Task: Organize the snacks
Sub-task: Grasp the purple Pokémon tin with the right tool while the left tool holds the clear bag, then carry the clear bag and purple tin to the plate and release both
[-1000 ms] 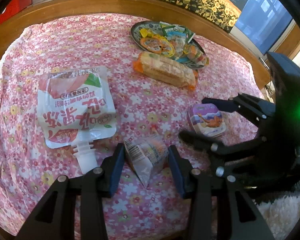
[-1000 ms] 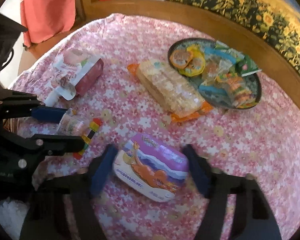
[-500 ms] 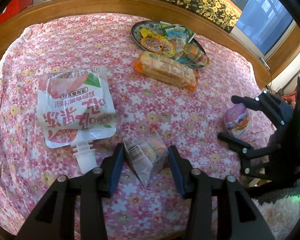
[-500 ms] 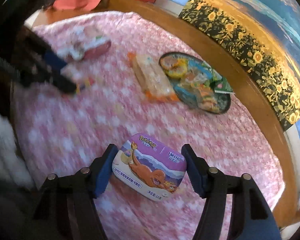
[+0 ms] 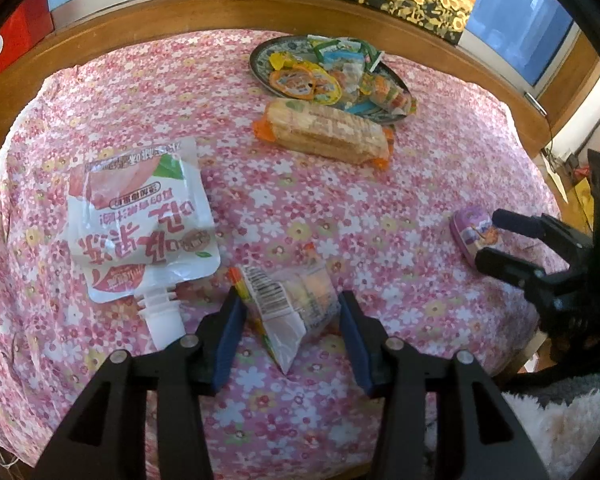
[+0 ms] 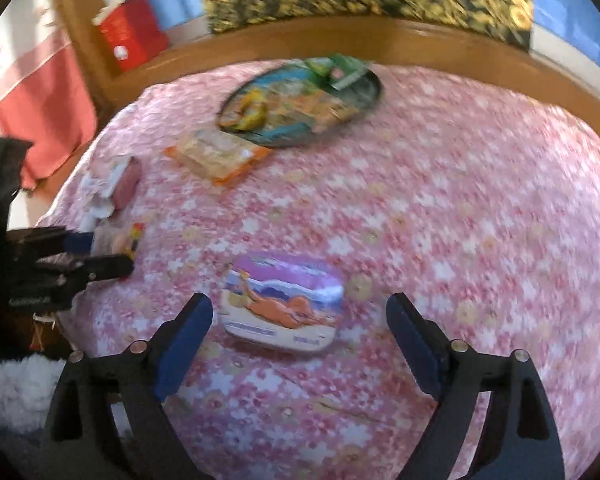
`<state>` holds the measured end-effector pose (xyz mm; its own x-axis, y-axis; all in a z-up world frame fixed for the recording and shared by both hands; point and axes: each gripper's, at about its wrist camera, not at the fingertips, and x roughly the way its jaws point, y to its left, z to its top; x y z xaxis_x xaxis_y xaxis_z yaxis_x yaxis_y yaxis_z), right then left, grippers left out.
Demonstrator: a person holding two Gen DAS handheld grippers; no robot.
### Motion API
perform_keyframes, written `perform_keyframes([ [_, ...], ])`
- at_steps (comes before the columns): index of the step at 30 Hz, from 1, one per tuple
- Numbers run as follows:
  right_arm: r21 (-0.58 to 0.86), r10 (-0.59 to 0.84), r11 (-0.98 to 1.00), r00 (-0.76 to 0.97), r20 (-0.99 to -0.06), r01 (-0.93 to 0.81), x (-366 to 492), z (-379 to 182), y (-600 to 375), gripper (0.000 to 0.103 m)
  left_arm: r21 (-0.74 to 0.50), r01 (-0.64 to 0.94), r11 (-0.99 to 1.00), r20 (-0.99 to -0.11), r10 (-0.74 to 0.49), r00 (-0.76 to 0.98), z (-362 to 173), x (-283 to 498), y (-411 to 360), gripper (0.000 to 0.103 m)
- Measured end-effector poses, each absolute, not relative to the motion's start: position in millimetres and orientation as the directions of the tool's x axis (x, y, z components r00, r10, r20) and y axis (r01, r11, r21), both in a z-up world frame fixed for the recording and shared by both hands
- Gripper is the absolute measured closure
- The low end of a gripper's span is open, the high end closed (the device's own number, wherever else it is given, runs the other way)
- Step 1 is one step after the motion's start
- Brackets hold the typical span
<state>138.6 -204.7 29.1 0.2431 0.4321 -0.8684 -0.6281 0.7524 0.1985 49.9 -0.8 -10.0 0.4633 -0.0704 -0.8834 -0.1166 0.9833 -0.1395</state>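
My left gripper (image 5: 290,304) is shut on a small clear snack packet (image 5: 300,300) low over the pink floral cloth (image 5: 340,216). My right gripper (image 6: 298,308) has its jaws opening wide. A purple and orange candy tin (image 6: 284,308) lies flat on the cloth between them, and neither pad touches it. The left wrist view shows that tin (image 5: 474,232) at the far right, by the right gripper's fingertips. A white and pink spouted jelly pouch (image 5: 140,216) lies left of my left gripper. A long cracker pack (image 5: 328,132) lies beside the dark plate (image 5: 260,64) heaped with small snacks.
A wooden rim (image 5: 220,8) curves round the far side of the cloth. A red box (image 6: 132,36) and a red cloth (image 6: 44,104) stand beyond it on the left. White fluffy fabric (image 5: 560,420) lies past the near right edge.
My right gripper carried the tin to the right, away from the left gripper, set it on the cloth and opened off it. The left gripper kept still with its packet.
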Motion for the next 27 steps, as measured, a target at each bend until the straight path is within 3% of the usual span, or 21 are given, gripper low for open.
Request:
perform_keyframes([
  [8,0.192,0.336,0.789,0.148,-0.93,-0.583,153,32,-166,0.014,-0.1,-0.09,0.991,-0.868,-0.042,0.495,-10,45,-6,0.054],
  [9,0.159,0.299,0.796,0.15,-0.942,-0.584,155,30,-161,0.02,-0.107,-0.093,0.99,-0.866,-0.047,0.499,-10,45,-5,0.054],
  [10,0.125,0.261,0.8,0.153,-0.953,-0.586,156,28,-155,0.036,-0.121,-0.099,0.988,-0.861,-0.055,0.506,-10,43,-3,0.054],
  [11,0.098,0.23,0.803,0.155,-0.961,-0.588,157,24,-151,0.039,-0.143,-0.109,0.984,-0.853,-0.067,0.518,-9,41,-1,0.054],
  [16,0.066,0.232,0.782,0.191,-0.954,-0.619,155,22,-145,0.04,-0.381,-0.193,0.904,-0.778,-0.201,0.595,-12,28,31,0.06],
  [21,0.042,0.258,0.755,0.237,-0.937,-0.654,142,20,-145,0.04,-0.31,-0.189,0.932,-0.805,-0.151,0.573,-7,34,21,0.063],
  [27,0.055,0.277,0.747,0.235,-0.932,-0.663,141,22,-160,0.04,-0.307,-0.155,0.939,-0.81,-0.172,0.561,-3,33,6,0.066],
])
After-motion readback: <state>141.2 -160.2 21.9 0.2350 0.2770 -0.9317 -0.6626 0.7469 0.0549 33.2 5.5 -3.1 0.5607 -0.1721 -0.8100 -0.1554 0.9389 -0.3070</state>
